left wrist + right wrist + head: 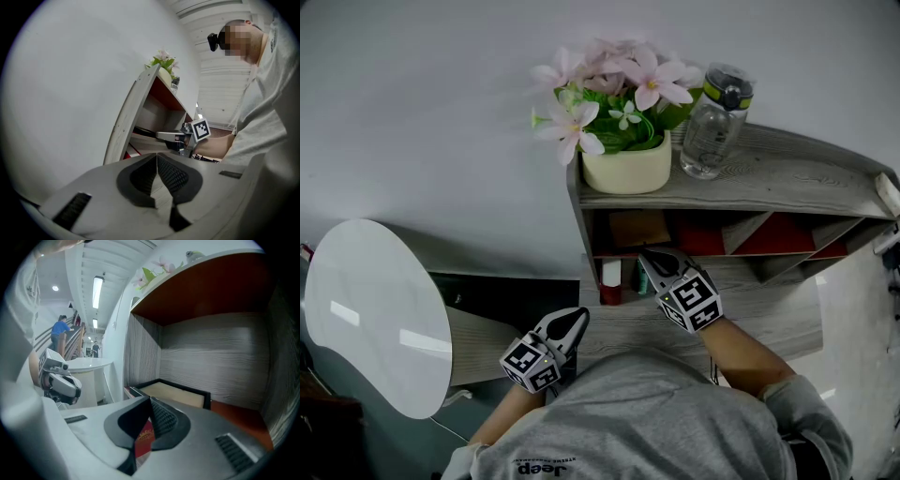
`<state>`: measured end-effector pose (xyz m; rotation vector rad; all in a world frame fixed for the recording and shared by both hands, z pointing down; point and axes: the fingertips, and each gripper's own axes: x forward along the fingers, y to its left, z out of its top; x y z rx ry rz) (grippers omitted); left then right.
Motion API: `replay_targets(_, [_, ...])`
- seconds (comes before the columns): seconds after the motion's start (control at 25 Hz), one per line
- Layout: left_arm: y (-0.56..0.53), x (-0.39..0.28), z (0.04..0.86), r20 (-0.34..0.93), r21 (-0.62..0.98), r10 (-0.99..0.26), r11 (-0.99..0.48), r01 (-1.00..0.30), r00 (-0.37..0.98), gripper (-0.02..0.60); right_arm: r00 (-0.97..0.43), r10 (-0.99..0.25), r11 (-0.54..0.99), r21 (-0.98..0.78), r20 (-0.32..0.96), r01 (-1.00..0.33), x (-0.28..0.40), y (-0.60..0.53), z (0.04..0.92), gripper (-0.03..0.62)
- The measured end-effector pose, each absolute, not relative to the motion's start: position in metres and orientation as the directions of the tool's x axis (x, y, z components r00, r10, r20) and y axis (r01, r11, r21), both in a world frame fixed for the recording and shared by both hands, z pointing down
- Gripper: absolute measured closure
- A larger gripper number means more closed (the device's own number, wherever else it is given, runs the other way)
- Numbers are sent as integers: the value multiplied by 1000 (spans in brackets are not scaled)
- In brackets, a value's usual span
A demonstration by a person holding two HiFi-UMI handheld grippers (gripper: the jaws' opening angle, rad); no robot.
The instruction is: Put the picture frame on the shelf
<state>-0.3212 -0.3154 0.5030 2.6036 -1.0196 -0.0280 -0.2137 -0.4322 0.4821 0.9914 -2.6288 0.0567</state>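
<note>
1. Shelf unit, grey wood-grain with red-lined compartments, is standing against a pale wall.
2. White round table is sitting to the left of the shelf unit, well apart from both grippers.
3. Person in a grey shirt is facing the shelf with a gripper in each hand.
4. Cream flowerpot with pink flowers is standing on the shelf top at its left end. A clear water bottle is standing upright just beside it on the right.
5. Picture frame, black-edged with a cream centre, is lying flat on the floor of the upper left compartment, against the compartment's left wall.
6. Right gripper is pointing into that compartment, jaws pressed fully together and gripping nothing. The frame is lying just ahead of its tips, apart from them.
7. Left gripper is hanging lower, to the left of the right one. Its jaws are meeting at the tips and holding nothing.
8. Small red and white items are standing in the level below. What they are cannot be told.
</note>
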Motion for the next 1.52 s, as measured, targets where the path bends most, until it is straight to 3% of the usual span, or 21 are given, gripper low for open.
replay_targets(0.64, [-315, -322, 507, 99, 346, -656, -682, -644, 748, 568, -649, -576, 736, -31, 497, -676, -235, -446, 482, 597])
replay_targets(1.08, [-316, -321, 502, 85, 333, -652, -694, -638, 754, 569, -662, -578, 742, -29, 478, -669, -232, -439, 481, 594])
replay_targets(1.52, [-315, -286, 491, 41, 325, -625, -730, -602, 780, 569, -760, -552, 797, -50, 343, -602, -193, -398, 454, 592])
